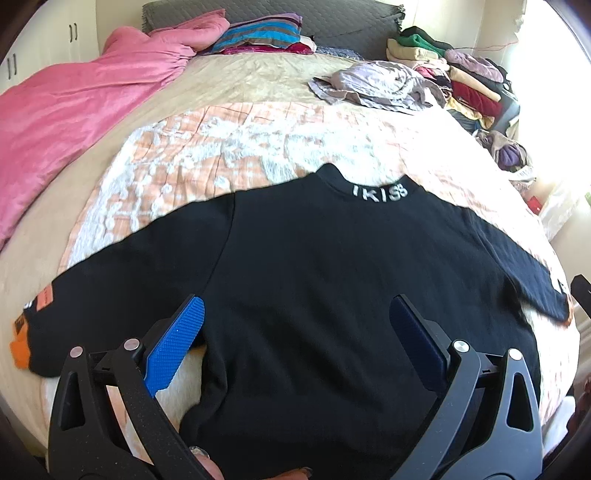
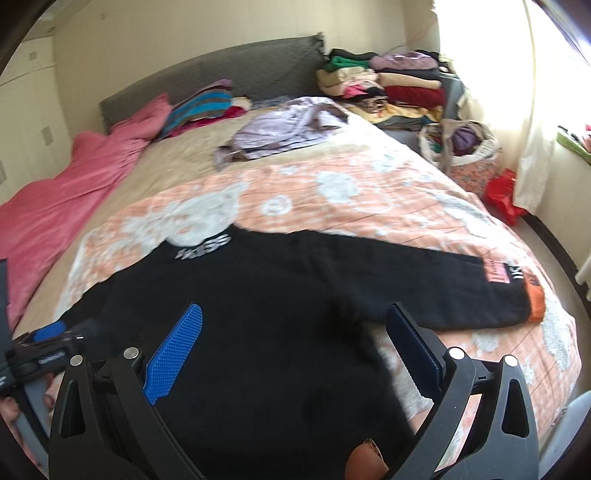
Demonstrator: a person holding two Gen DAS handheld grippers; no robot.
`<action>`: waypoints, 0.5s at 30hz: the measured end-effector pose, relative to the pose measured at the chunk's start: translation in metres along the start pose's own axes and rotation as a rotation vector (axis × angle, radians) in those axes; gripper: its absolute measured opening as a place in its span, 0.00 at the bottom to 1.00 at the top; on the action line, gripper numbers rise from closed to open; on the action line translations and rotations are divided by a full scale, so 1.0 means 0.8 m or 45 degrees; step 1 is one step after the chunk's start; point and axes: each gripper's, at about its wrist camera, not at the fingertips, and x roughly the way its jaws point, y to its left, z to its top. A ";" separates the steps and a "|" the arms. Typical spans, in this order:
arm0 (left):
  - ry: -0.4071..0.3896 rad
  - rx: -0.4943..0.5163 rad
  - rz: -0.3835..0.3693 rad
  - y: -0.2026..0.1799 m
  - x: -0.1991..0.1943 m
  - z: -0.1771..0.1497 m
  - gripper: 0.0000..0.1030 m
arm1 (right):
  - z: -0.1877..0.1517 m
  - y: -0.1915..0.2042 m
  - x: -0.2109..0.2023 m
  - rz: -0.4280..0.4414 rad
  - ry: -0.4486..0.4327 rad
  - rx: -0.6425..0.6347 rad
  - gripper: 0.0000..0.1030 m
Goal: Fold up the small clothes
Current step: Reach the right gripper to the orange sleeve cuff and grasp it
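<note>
- Black sweatshirt [image 1: 332,277] flat on bed [image 1: 221,147], sleeves out, directly under and ahead of both claws.
- Left claw [image 1: 295,343] and right claw [image 2: 295,347] spread apart, holding nothing.
- No fold visible yet, likely just starting.

The sweatshirt [image 1: 332,280] is showing plain black, with white lettering on its collar [image 1: 380,192] and orange cuffs [image 1: 20,350] beside pink and white sleeve patches [image 2: 496,274]. The quilt [image 1: 229,147] under it is showing an orange check with white floral blotches, and the sheet [image 1: 258,81] beyond is looking beige. A comforter [image 1: 74,107] is lying pink along one side. The pillow [image 1: 258,35] is showing blue, grey and purple stripes against a grey headboard [image 1: 351,18]. A crumpled garment [image 1: 373,86] is looking pale lilac. The fingers [image 1: 177,343] are carrying blue dimpled pads on black frames.
</note>
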 end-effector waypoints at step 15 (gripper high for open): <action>0.018 -0.028 -0.072 -0.018 0.049 0.035 0.92 | -0.001 -0.162 0.055 -0.262 0.049 0.418 0.96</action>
